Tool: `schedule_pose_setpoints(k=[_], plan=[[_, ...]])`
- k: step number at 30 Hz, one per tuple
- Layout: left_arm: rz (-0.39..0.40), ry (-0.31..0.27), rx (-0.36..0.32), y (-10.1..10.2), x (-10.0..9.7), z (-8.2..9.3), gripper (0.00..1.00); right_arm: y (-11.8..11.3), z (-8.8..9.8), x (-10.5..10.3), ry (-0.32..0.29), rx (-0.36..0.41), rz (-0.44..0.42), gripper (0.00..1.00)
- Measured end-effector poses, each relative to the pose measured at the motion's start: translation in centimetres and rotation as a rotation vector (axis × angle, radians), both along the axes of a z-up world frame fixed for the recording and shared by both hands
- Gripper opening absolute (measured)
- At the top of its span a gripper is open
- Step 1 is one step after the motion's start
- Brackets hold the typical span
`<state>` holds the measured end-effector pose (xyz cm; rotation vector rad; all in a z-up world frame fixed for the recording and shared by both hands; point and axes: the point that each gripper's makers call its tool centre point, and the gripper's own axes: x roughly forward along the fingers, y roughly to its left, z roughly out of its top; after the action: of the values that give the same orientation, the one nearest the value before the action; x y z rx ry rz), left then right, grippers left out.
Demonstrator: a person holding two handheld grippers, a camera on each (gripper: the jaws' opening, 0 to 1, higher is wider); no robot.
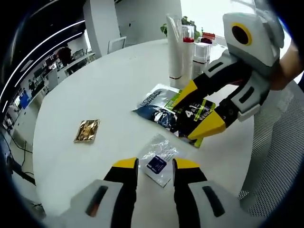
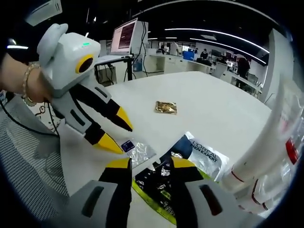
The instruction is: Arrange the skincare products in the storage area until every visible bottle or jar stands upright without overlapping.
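Note:
A dark blue and green L'Oreal sachet pack (image 1: 154, 102) (image 2: 204, 152) lies flat on the round white table (image 1: 104, 85). My right gripper (image 1: 197, 111) (image 2: 151, 164) stands open with its jaws on either side of the pack's dark end. A small clear sachet with a blue label (image 1: 156, 164) (image 2: 137, 151) lies nearer the table edge. My left gripper (image 1: 156, 164) (image 2: 121, 135) is open just above it. A tall white tube (image 1: 175, 47) (image 2: 266, 147) stands upright behind the pack, with red-capped clear bottles (image 1: 202, 47) (image 2: 289, 152) beside it.
A gold foil sachet (image 1: 87, 130) (image 2: 166, 107) lies alone on the table, away from the rest. A grey mesh chair (image 1: 280, 156) (image 2: 28, 161) stands at the table's edge by the person's hand. Office desks and a monitor (image 2: 126, 35) are beyond the table.

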<state>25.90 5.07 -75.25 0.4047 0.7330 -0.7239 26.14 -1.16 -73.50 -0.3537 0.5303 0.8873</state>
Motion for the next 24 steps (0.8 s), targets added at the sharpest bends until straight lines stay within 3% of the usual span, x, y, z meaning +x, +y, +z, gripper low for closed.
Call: schedule_pose_setpoints(k=[9, 11, 18, 24], plan=[[-0.004, 0.001, -0.004, -0.4, -1.5, 0.8, 0.31, -0.8, 0.8, -1.2, 0.009, 0.018, -0.007, 0.38], [0.002, 0.001, -0.024, -0.7, -1.7, 1.1, 0.33, -0.8, 1.1, -1.8, 0.041, 0.046, -0.001, 0.42], [0.021, -0.009, -0.044, -0.9, -2.3, 2.6, 0.40, -1.5, 2.5, -2.5, 0.029, 0.073, -0.001, 0.52], [0.075, 0.009, -0.118, -0.8, -3.0, 3.6, 0.46, -3.0, 4.0, -3.9, 0.050, 0.125, -0.032, 0.59]])
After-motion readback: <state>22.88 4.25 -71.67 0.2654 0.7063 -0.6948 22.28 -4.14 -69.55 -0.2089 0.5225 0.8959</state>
